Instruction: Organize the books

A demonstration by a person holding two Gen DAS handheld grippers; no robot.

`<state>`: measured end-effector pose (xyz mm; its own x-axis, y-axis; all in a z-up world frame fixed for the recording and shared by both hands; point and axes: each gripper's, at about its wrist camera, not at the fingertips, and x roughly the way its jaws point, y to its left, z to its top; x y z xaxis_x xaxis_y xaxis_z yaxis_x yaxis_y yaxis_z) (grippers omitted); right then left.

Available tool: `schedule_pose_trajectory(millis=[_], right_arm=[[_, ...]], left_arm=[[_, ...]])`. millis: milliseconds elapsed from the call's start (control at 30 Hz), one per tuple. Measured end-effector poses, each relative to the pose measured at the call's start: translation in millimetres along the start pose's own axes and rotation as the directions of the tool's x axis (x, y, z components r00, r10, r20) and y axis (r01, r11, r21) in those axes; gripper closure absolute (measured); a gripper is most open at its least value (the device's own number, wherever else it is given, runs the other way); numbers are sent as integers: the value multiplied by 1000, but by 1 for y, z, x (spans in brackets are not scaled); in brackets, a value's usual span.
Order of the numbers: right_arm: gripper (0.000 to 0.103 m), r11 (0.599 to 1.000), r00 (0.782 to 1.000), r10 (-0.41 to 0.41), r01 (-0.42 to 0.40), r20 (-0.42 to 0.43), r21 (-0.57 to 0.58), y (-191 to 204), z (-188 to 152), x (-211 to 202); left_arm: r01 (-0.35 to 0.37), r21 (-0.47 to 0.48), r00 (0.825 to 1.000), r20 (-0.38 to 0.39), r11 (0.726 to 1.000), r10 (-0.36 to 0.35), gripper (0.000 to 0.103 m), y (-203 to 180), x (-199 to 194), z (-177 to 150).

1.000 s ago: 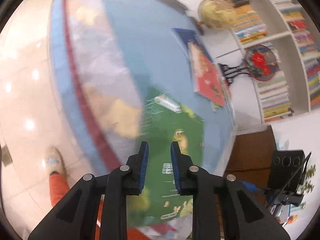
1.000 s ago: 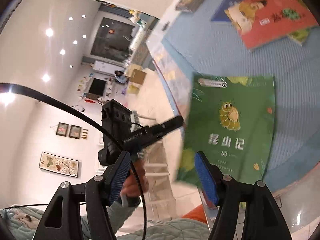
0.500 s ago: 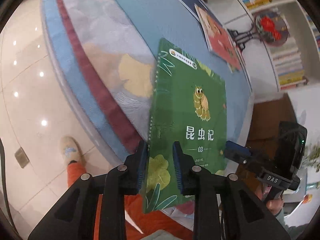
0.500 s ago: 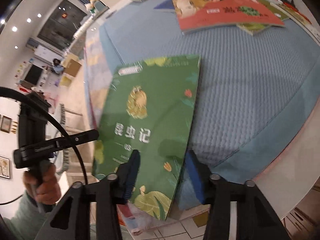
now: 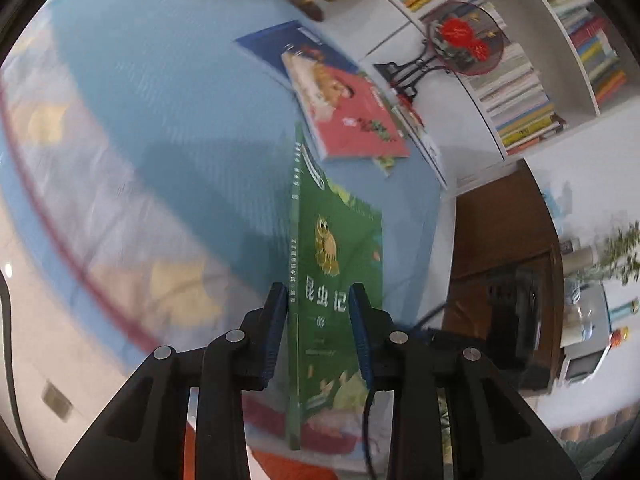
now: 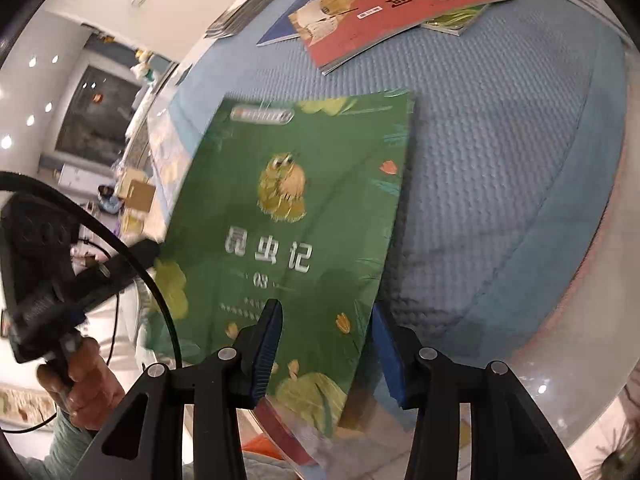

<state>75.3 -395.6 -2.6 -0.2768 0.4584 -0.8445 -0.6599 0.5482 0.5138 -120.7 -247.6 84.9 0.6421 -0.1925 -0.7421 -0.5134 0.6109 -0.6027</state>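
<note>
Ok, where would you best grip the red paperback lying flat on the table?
Probably the red paperback's near corner, coming in low from the front table edge. It lies flat, partly atop a blue book, so that corner seems slightly clear of the blue tablecloth, leaving room for one jaw underneath.

Green book (image 6: pixel 304 216): leafy green cover, yellow bug, white title characters, yellow and orange flowers near the bottom. Red book (image 6: pixel 404 4): red cover, cartoon figure, dark lettering; blue book (image 5: pixel 280 42) under it. Counter (image 6: pixel 500 140): light blue textured cloth with a floral border of dark red stripe and yellow blobs. Both grippers black, with blue ribbed fingers (image 5: pixel 276 320).
</note>
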Motion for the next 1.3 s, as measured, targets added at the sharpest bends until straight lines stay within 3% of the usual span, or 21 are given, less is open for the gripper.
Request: schedule_pose_trajectory(millis=[100,233,367,500,567,633,733,867,900,1033,1167,1200,1233,1267,1300], right_arm=[[54,998,999,-24,23,21,51,5,1,6],[50,993,996,-49,42,69,106,6,-5,6],[44,986,987,-88,67,137,151,11,-15,-2],[44,973,957,-222,206,188,101,34,-26,2],[44,968,950,-242,224,198,109,37,-29,4],[44,973,959,-190,155,209,172,32,-31,0],[44,953,971,-61,-13,233,303,18,-35,-7],[43,895,955,91,-203,283,398,6,-48,-15],[41,869,941,147,-270,305,415,1,-55,-17],[32,775,896,250,-412,366,479,-7,-70,-5],[30,642,805,368,-582,466,499,-11,-73,14],[37,632,788,376,-603,487,487,-9,-71,17],[43,634,783,381,-609,492,477,-6,-68,17],[58,644,785,384,-605,485,468,-2,-63,18],[69,683,806,369,-573,462,454,6,-57,16]], left_arm=[[3,15,999,-37,1000,-3,75,11,11,17],[41,15,993,-114,999,-39,76,29,16,16],[97,6,970,-225,995,-93,77,41,30,4],[130,16,942,-314,991,-118,84,40,49,-3],[133,25,928,-355,991,-115,90,39,56,-4],[142,48,910,-400,989,-111,92,32,62,-3],[232,-5,882,-421,973,-213,93,26,56,6],[329,-93,844,-417,940,-337,93,26,48,24],[348,-120,830,-421,930,-365,93,27,48,28],[408,-237,773,-424,882,-472,93,39,47,36],[430,-297,738,-429,853,-521,93,44,53,37],[427,-294,739,-432,855,-517,93,44,54,36],[413,-275,751,-436,868,-496,93,45,51,36],[392,-248,769,-441,886,-463,93,44,51,36],[376,-226,781,-444,898,-439,93,44,50,36]])
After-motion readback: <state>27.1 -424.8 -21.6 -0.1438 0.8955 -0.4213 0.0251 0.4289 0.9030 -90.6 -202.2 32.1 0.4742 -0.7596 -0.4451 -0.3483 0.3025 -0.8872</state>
